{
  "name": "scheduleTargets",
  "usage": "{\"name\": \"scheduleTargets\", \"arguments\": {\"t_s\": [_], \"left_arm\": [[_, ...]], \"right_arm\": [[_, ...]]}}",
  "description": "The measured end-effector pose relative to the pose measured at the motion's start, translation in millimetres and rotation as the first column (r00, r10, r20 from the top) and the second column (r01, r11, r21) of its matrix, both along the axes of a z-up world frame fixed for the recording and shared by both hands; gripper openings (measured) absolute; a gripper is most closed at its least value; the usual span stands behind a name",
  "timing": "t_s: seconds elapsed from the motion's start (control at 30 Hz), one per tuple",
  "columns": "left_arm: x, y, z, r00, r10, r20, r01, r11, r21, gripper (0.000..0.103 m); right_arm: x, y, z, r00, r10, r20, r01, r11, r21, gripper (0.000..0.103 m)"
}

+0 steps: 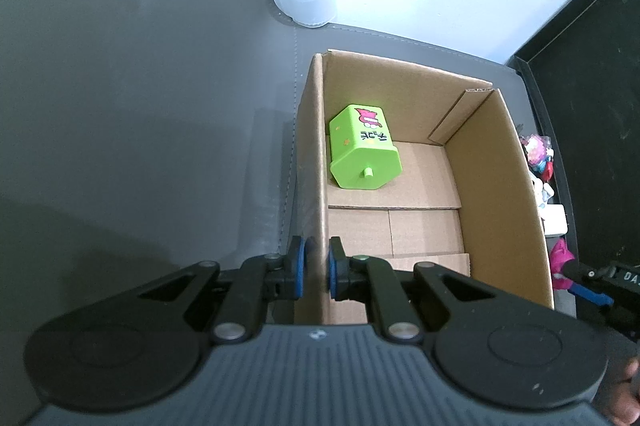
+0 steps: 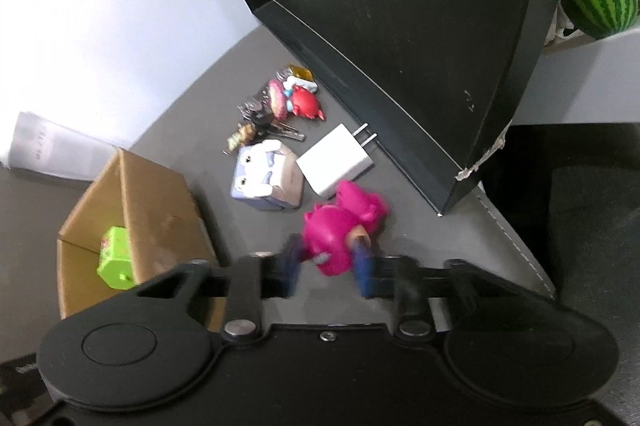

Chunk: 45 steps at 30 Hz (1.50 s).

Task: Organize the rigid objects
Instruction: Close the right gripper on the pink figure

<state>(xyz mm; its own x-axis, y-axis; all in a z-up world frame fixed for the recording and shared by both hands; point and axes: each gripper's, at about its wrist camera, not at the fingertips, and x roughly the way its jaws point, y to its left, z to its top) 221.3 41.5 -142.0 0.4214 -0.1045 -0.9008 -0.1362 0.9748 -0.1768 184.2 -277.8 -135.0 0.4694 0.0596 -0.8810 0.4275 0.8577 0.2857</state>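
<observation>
My left gripper [image 1: 317, 268] is clamped shut on the left wall of the open brown cardboard box [image 1: 496, 185], one blue pad outside the wall and one inside. Within the box, toward twelve o'clock from those pads, lies its only visible content: a lime-green hexagonal plastic container [image 1: 364, 147], tipped on its side against the left wall. My right gripper [image 2: 329, 262] has its jaws nearly together around a magenta plastic toy figure [image 2: 340, 230], the blurred pads pressing its sides. Outward on the grey mat [image 2: 224, 81], at twelve o'clock, rest a white plug-in charger [image 2: 336, 161] and a pale blue cube-shaped toy [image 2: 266, 179]; beyond them, a bunch of keys with charms [image 2: 276, 109].
</observation>
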Motion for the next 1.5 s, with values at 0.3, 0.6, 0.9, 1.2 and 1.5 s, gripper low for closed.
{"name": "scheduleTargets", "arguments": {"t_s": [0.3,0.6,0.9,1.2,1.5], "left_arm": [[0,0,1,1.000,-0.002,0.003,0.002,1.000,0.000,0.011],[-1,0,1,1.000,0.001,0.003,-0.001,1.000,-0.002,0.011],[-2,0,1,1.000,0.003,0.003,-0.003,1.000,-0.001,0.011],[-1,0,1,1.000,0.003,0.001,-0.003,1.000,-0.004,0.011],[-1,0,0,1.000,0.003,0.001,-0.003,1.000,-0.004,0.011]], "right_arm": [[-3,-5,6,1.000,-0.022,0.018,0.021,0.999,0.032,0.025],[-5,1,10,0.999,0.020,0.024,-0.021,1.000,0.004,0.025],[-6,13,-1,0.997,0.051,-0.057,-0.053,0.998,-0.045,0.025],[-14,10,-23,0.993,0.030,-0.112,-0.036,0.998,-0.053,0.024],[-1,2,-20,0.997,-0.002,-0.076,0.000,1.000,-0.028,0.072]]}}
